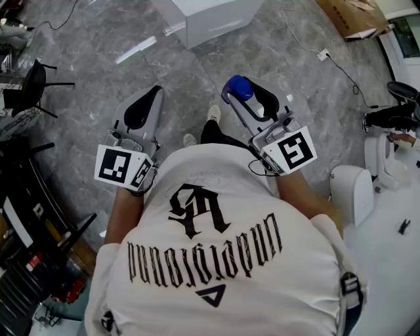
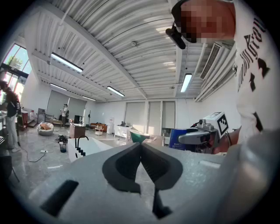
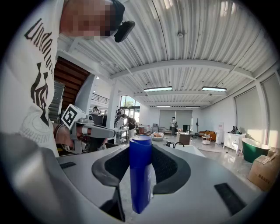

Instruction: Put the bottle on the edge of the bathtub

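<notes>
A blue bottle (image 3: 141, 175) stands between the dark pads of my right gripper (image 3: 141, 153), which is shut on it. From the head view the bottle's blue top (image 1: 237, 87) shows at the tip of the right gripper (image 1: 244, 92), held in front of the person's chest. My left gripper (image 2: 141, 146) is shut with nothing in it, and it sits level with the right one (image 1: 149, 98). A white bathtub (image 3: 187, 150) with a black faucet (image 3: 174, 144) stands some way off across the room. The left gripper view shows the bathtub (image 2: 89, 149) low at the left.
A green tub (image 3: 251, 150) and a cardboard box (image 3: 262, 171) stand at the right. A white block (image 1: 216, 20) and a cardboard box (image 1: 348, 16) lie ahead on the grey floor, with cables. A white machine (image 1: 354, 190) is at the right, dark racks (image 1: 26, 216) at the left.
</notes>
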Tool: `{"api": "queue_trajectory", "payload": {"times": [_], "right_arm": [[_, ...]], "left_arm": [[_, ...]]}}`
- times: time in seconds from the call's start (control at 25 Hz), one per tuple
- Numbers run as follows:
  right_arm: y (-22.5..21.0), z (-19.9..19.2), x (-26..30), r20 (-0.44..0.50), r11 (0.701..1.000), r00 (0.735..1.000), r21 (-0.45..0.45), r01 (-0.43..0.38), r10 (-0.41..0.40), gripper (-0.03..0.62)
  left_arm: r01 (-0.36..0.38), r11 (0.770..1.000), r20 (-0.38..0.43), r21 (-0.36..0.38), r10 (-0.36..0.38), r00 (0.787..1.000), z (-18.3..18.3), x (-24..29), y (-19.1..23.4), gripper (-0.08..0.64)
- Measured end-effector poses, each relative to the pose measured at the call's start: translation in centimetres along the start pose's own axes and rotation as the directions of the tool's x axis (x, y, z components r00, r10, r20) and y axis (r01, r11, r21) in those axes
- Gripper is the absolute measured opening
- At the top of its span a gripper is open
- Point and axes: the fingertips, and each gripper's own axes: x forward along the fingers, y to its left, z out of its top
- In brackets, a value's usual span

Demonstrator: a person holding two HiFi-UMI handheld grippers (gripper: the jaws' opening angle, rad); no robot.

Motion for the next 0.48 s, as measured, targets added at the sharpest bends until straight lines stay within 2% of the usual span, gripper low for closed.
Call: {"api": "queue_trajectory", "payload": {"times": [0.48], "right_arm": [[-3.9,-1.0,1.1,-0.007,1.0,1.0,0.008,-0.006,0.006,0.156]], "left_arm": [[-0.008,1.0,-0.029,-0.018,0.008,1.0,-0.8,3.7,1.0,0.015]]}}
